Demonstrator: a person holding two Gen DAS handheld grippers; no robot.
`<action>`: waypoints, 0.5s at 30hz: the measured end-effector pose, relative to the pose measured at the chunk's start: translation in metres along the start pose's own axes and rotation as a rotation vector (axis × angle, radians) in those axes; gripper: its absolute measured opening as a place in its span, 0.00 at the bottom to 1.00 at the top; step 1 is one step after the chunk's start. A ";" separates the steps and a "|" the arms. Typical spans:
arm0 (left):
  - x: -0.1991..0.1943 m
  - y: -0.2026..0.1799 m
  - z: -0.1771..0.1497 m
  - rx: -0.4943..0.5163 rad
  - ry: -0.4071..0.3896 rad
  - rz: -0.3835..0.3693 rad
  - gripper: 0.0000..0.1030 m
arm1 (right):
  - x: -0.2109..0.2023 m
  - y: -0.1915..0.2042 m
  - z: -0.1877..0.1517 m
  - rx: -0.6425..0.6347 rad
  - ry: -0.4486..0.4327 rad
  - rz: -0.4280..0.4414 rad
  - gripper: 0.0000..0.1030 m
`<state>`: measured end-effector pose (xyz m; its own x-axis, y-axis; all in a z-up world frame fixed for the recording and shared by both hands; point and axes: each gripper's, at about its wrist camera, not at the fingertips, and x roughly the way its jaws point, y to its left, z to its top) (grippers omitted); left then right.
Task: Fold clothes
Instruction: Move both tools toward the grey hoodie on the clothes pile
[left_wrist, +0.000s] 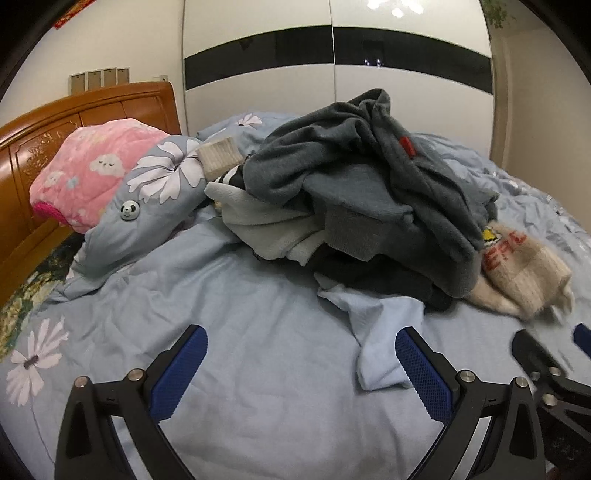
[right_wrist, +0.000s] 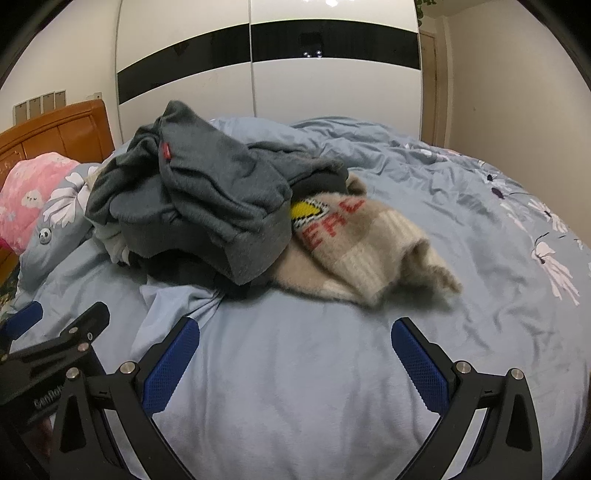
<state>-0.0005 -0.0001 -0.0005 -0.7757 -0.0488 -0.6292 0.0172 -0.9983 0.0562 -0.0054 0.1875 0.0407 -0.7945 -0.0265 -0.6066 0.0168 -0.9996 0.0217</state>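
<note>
A heap of clothes lies on the bed. On top is a dark grey sweatshirt (left_wrist: 362, 173) (right_wrist: 199, 195) with a small red tag. A cream knitted sweater (left_wrist: 517, 269) (right_wrist: 354, 240) with red letters sticks out at its right. A light blue garment (left_wrist: 380, 325) (right_wrist: 173, 299) trails from under the heap toward me. My left gripper (left_wrist: 301, 347) is open and empty, its right finger beside the light blue garment. My right gripper (right_wrist: 295, 339) is open and empty, just short of the heap. Each gripper shows at the edge of the other's view.
The bed has a light blue floral cover (left_wrist: 240, 332) (right_wrist: 480, 229). A pink quilt (left_wrist: 88, 170) and a floral pillow (left_wrist: 147, 206) lie at the left by the wooden headboard (left_wrist: 55, 122). A white wardrobe (right_wrist: 266, 85) stands behind the bed.
</note>
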 end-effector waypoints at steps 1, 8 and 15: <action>0.002 0.000 0.000 -0.002 0.002 -0.002 1.00 | 0.002 0.000 -0.001 0.005 0.000 -0.001 1.00; 0.005 0.006 -0.006 -0.062 -0.041 -0.077 1.00 | 0.013 0.003 -0.006 0.043 0.004 -0.009 1.00; 0.018 0.006 -0.007 -0.097 0.002 -0.082 1.00 | 0.021 -0.004 -0.007 0.066 0.026 0.019 1.00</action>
<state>-0.0102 -0.0077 -0.0167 -0.7761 0.0334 -0.6297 0.0144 -0.9974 -0.0707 -0.0183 0.1911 0.0222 -0.7782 -0.0468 -0.6262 -0.0088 -0.9963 0.0854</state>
